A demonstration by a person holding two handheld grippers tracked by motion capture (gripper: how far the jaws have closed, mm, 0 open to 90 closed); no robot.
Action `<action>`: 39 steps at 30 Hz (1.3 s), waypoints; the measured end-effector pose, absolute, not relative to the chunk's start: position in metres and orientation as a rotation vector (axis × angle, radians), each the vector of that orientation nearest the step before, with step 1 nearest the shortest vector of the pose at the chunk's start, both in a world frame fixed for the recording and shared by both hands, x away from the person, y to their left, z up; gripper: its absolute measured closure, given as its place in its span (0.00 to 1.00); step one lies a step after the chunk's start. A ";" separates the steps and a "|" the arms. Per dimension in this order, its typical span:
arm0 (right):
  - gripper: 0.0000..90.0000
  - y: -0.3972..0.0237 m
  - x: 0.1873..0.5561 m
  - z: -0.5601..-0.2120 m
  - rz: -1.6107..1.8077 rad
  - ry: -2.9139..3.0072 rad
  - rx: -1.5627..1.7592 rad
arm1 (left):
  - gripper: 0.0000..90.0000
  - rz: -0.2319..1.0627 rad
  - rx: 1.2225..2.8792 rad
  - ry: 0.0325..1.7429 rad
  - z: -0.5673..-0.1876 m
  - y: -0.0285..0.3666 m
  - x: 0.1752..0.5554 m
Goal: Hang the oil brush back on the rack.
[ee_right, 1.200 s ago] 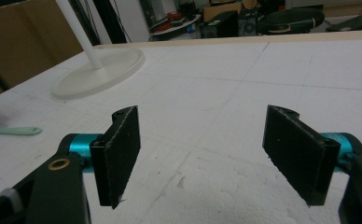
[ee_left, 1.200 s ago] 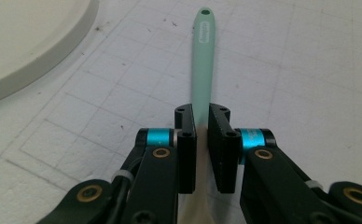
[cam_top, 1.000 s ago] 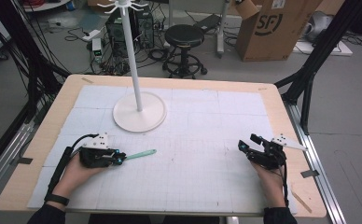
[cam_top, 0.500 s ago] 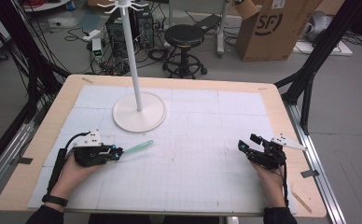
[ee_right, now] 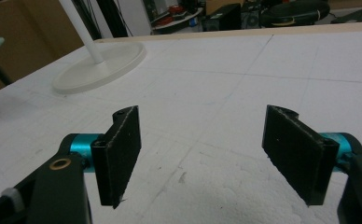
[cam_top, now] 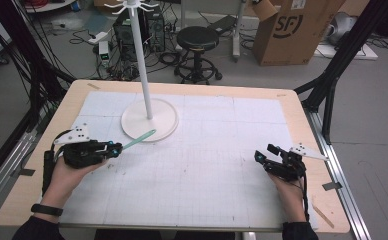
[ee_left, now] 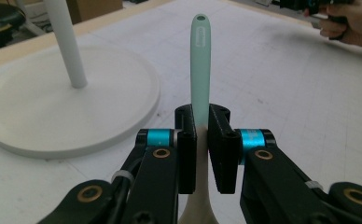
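Note:
A utensil with a mint-green handle [ee_left: 201, 60] and a hole at its tip sticks out from my left gripper [ee_left: 201, 140], which is shut on its neck; below the jaws it widens into a cream part. In the high view the left gripper [cam_top: 116, 148] is at the table's left, and the handle [cam_top: 139, 138] points toward the white stand's round base [cam_top: 149, 120], its tip over the rim. The stand's pole [cam_top: 142, 60] rises to a ring of hooks. My right gripper [cam_top: 259, 157] rests at the table's right, open, with nothing between its jaws [ee_right: 202, 149].
A white gridded mat [cam_top: 207, 165] covers the wooden table. Beyond the far edge stand a black stool [cam_top: 198, 37], a cardboard box [cam_top: 292, 30] and cables. The other hand [ee_left: 351, 21] shows far off in the left gripper view. The stand's base [ee_right: 100, 65] lies far left of the right gripper.
My left gripper has moved away from the person and slightly left with the utensil, whose tip now reaches the rim of the stand's base. The right gripper has stayed put.

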State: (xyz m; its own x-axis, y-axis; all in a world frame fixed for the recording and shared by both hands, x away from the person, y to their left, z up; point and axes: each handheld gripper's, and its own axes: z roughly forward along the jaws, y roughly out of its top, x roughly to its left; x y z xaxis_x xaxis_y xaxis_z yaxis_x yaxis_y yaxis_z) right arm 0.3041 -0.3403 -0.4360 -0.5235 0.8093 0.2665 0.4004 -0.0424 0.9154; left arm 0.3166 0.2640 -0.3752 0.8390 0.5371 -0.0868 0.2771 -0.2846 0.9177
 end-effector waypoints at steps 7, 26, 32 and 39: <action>0.30 -0.340 0.305 -0.437 1.584 1.894 1.282 | 0.91 0.313 1.826 0.638 -0.340 0.276 0.318; 0.30 -0.339 0.305 -0.437 1.592 1.898 1.292 | 0.91 0.411 1.712 0.659 -0.215 0.292 0.329; 0.30 -0.340 0.306 -0.437 1.591 1.901 1.284 | 0.91 0.437 1.685 0.674 -0.192 0.296 0.333; 0.30 -0.340 0.306 -0.437 1.590 1.901 1.287 | 0.91 0.457 1.664 0.679 -0.177 0.301 0.335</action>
